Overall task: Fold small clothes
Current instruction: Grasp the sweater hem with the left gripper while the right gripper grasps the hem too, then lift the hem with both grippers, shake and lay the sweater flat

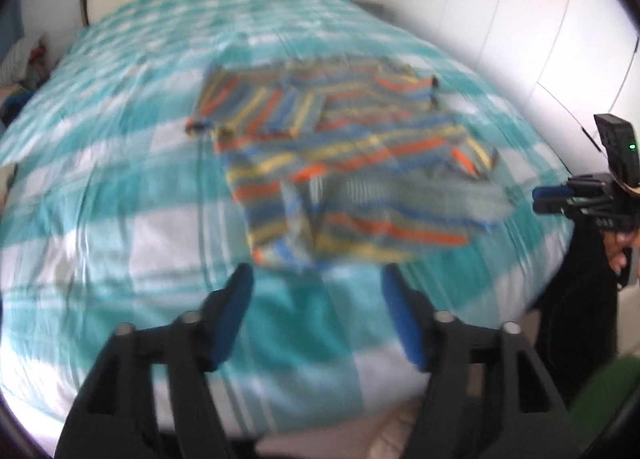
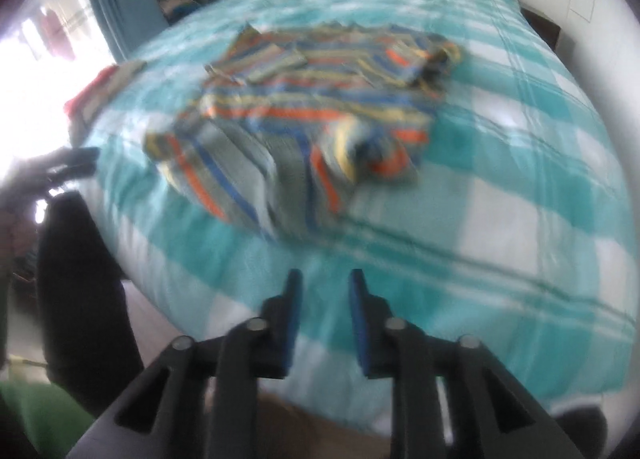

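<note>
Two grippers hang above the near edge of the bed, neither holding anything. The left gripper [image 1: 318, 299] has its blue pads spread wide; the right gripper [image 2: 324, 291] has its pads drawn closer, with a narrow gap between them, and nothing in that gap. Both point toward the striped garment [image 1: 340, 151], which lies spread on the teal-and-white checked duvet [image 1: 120, 199], past the grippers and toward the middle of the bed. Its sleeves appear turned in over the body, so I judge the fold is partly made, though motion blur hides the details. The garment lies flat, probably so its edges can be pinched and carried over. A small pile of clothes [image 2: 104, 87], likely finished pieces, sits at the far left edge of the bed in the right wrist view, well apart from the garment.
</note>
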{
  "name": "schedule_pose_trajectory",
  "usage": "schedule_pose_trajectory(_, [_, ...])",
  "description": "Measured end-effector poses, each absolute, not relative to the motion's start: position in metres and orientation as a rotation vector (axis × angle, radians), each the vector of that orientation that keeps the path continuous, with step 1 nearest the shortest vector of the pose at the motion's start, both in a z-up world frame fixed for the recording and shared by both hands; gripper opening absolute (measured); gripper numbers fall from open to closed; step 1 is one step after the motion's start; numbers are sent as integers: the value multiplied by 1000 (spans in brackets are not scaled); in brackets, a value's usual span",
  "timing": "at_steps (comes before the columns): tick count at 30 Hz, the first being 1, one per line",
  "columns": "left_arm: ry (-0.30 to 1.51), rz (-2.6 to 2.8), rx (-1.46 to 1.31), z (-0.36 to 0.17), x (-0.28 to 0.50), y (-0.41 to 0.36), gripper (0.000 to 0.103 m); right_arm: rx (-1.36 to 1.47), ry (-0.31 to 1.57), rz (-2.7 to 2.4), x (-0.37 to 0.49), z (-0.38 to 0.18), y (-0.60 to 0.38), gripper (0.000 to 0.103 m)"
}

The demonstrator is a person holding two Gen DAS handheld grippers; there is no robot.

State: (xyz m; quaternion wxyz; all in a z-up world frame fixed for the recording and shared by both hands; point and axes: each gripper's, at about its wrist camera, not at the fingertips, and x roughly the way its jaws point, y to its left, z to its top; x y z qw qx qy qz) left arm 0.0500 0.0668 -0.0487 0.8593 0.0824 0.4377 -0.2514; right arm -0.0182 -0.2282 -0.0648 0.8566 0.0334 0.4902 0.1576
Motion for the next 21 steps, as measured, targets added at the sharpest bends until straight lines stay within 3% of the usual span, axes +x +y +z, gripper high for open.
schedule_pose_trajectory(6, [1125, -452, 241, -113, 146, 21, 71, 34, 972, 387, 0, -47, -198, 32])
schedule_pose_trajectory(7, [1167, -457, 231, -124, 154, 20, 59, 22, 961, 387, -4, -43, -198, 35])
schedule_pose_trajectory(8, [1177, -489, 198, -129, 158, 20, 31, 5, 951, 380, -9, -41, -200, 38])
schedule_pose_trajectory(9, [1162, -544, 169, -127, 156, 22, 13, -10, 946, 367, -13, -41, -202, 43])
schedule_pose_trajectory(10, [1129, -616, 159, -119, 150, 23, 7, -29, 948, 344, -18, -42, -208, 44])
schedule_pose_trajectory(14, [894, -952, 276, -68, 82, 34, 7, -24, 998, 260, -25, -51, -238, 44])
schedule_pose_trajectory(18, [917, -1068, 646, -59, 7, 49, 7, -10, 1024, 210, -24, -53, -263, 44])
schedule_pose_trajectory(21, [986, -1009, 738, -68, -9, 70, 11, 0, 1019, 226, -16, -50, -264, 44])
